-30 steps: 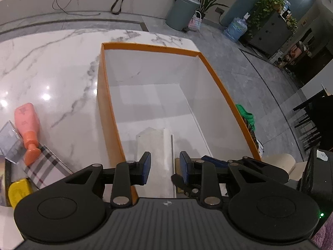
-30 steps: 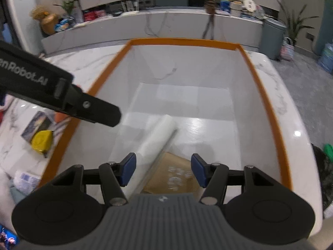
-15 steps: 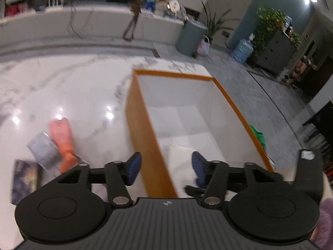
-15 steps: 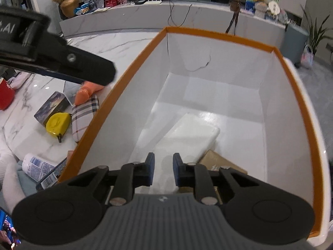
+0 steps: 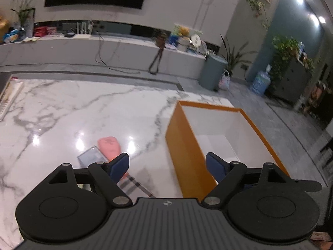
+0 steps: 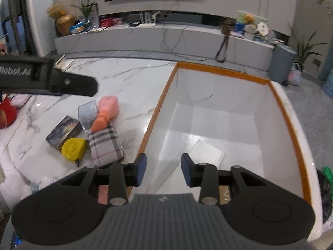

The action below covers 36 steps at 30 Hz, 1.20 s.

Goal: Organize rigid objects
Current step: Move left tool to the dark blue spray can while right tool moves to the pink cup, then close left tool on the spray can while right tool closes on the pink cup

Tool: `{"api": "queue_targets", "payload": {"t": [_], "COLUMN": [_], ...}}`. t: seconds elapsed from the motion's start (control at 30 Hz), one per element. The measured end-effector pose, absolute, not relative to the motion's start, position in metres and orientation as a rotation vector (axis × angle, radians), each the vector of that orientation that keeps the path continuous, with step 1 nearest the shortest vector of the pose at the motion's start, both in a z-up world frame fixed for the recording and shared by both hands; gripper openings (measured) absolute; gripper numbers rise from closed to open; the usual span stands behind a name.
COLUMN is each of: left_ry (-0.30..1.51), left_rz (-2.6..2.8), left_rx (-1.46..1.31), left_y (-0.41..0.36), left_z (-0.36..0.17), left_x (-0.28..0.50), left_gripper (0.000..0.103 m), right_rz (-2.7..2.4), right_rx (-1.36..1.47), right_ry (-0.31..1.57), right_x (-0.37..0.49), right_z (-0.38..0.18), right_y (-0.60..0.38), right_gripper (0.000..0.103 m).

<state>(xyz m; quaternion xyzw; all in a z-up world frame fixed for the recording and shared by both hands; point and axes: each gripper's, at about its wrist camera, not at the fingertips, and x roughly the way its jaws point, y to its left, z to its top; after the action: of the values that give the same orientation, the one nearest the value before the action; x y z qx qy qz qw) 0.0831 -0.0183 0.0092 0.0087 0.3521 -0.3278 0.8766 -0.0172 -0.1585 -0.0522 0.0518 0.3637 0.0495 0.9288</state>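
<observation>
Plaid case (image 6: 105, 145) lies on the marble table (image 6: 133, 87), just beside the orange-rimmed box (image 6: 287, 120), touching the yellow tape measure (image 6: 73, 148). It looks stiff and light; I judge a pinch across its narrow width safest. My left gripper (image 5: 167, 164) and right gripper (image 6: 163, 166) are spread, empty.

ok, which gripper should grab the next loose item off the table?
Left, likely. The left gripper is open, empty, with the pink bottle just ahead; the right gripper straddles the orange box wall.
</observation>
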Motion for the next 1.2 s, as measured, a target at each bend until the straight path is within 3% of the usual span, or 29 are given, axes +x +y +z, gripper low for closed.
{"api": "queue_targets", "payload": {"t": [0.03,0.1,0.13,0.33,0.4,0.63,0.77,1.2], "left_ry": [0.728,0.716,0.712,0.817,0.843,0.903,0.954,1.050], "left_rz": [-0.681,-0.676,-0.677,-0.751,-0.748,-0.736,-0.737,-0.752], "left_rx": [0.011,0.010,0.007,-0.028,-0.026,0.005,0.026,0.056], "left_y": [-0.013,-0.003,0.001,0.022,0.024,0.027,0.026,0.025], "left_z": [0.010,0.012,0.012,0.008,0.005,-0.019,-0.040,-0.084], "left_x": [0.082,0.082,0.082,0.084,0.082,0.068,0.065,0.067], "left_gripper": [0.100,0.100,0.100,0.100,0.095,0.091,0.084,0.076], "right_rz": [0.082,0.063,0.065,0.117,0.130,0.116,0.082,0.117], "right_rx": [0.114,0.127,0.138,0.171,0.185,0.208,0.247,0.221], "right_ry": [0.732,0.693,0.677,0.647,0.670,0.801,0.881,0.885], "right_x": [-0.019,-0.027,-0.029,-0.056,-0.064,-0.083,-0.081,-0.071], "right_z": [-0.049,-0.041,-0.037,-0.020,-0.023,-0.056,-0.080,-0.108], "right_y": [-0.158,-0.157,-0.156,-0.136,-0.131,-0.127,-0.128,-0.120], "right_gripper": [0.043,0.064,0.066,0.066,0.065,0.065,0.065,0.060]}}
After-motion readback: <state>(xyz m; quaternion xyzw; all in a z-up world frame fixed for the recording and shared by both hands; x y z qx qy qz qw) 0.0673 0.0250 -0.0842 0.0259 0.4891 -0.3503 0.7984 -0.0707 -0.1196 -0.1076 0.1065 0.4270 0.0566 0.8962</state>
